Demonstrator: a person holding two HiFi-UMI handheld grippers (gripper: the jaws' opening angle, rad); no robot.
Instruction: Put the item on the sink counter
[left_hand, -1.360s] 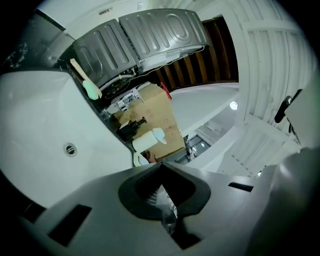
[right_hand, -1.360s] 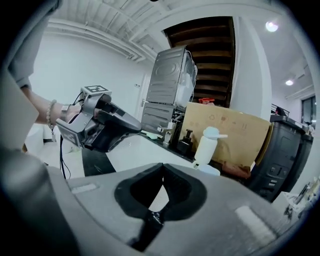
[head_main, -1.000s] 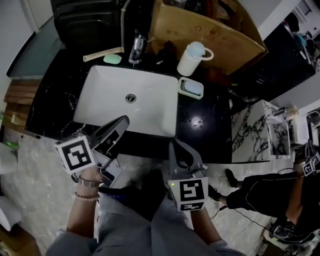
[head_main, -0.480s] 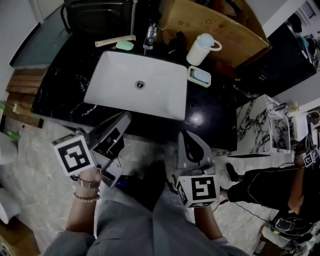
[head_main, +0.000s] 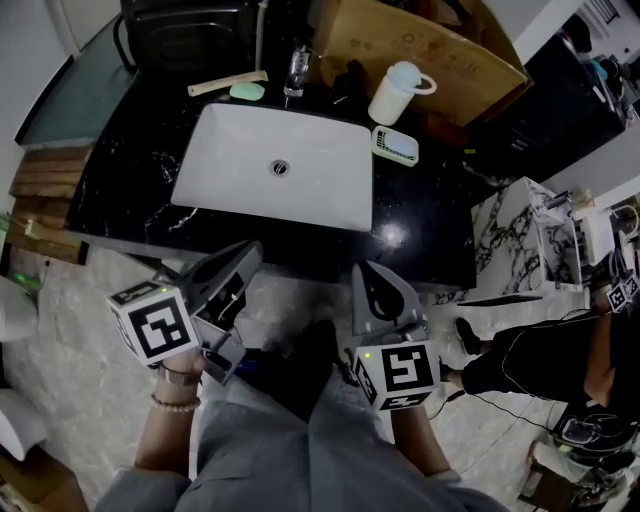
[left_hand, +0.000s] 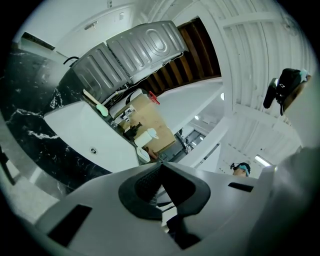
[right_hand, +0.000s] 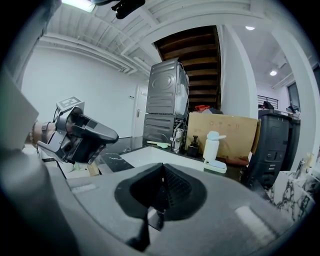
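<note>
Backing off a little from the sink (head_main: 320, 195) since before. Keeping left gripper (head_main: 251, 248) and right gripper (head_main: 363, 271) squeezed together, gripping nothing. Seeing another person's legs (head_main: 530, 362) only in head view. Finding white cup (head_main: 392, 94) standing tall on black counter (head_main: 420, 215), handle pointing right, beside soap dish (head_main: 396, 146), cardboard box (head_main: 430, 50) behind.

Left gripper (left_hand: 159, 169), jaws together and empty, before a white sink (left_hand: 82, 131) in a black marbled counter (left_hand: 27, 112)
</note>
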